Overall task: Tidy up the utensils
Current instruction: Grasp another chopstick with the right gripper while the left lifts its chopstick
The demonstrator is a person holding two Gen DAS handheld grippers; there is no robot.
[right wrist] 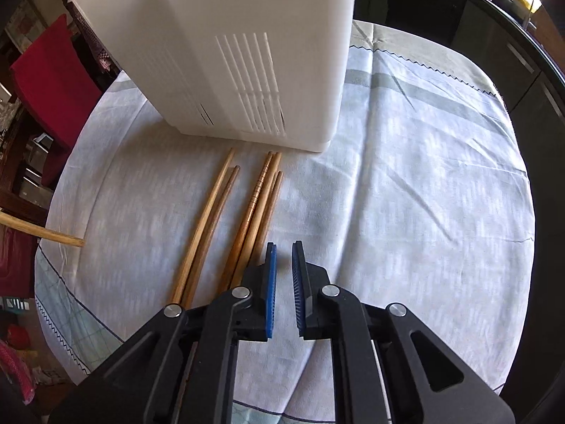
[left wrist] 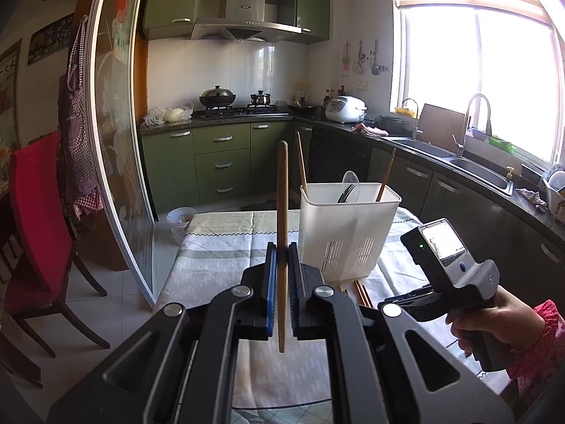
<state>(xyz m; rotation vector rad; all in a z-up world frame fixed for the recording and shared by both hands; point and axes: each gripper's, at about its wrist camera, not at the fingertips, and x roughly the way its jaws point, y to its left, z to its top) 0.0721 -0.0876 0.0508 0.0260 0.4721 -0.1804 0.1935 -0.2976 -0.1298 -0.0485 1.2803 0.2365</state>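
My left gripper (left wrist: 281,247) is shut on a wooden chopstick (left wrist: 282,190) and holds it upright above the table, just left of the white utensil holder (left wrist: 348,233). The holder has two chopsticks (left wrist: 385,175), a fork and a clear spoon in it. My right gripper (right wrist: 284,247) hovers low over the tablecloth with its jaws a little apart and nothing between them. Several wooden chopsticks (right wrist: 254,208) lie on the cloth just left of it, in front of the holder (right wrist: 247,53). The held chopstick's end (right wrist: 42,235) shows at the left in the right wrist view.
The table (right wrist: 423,194) has a light patterned cloth. A red chair (left wrist: 39,212) stands at its left. A glass sliding door (left wrist: 116,141), green cabinets and a counter with a sink (left wrist: 476,173) lie beyond.
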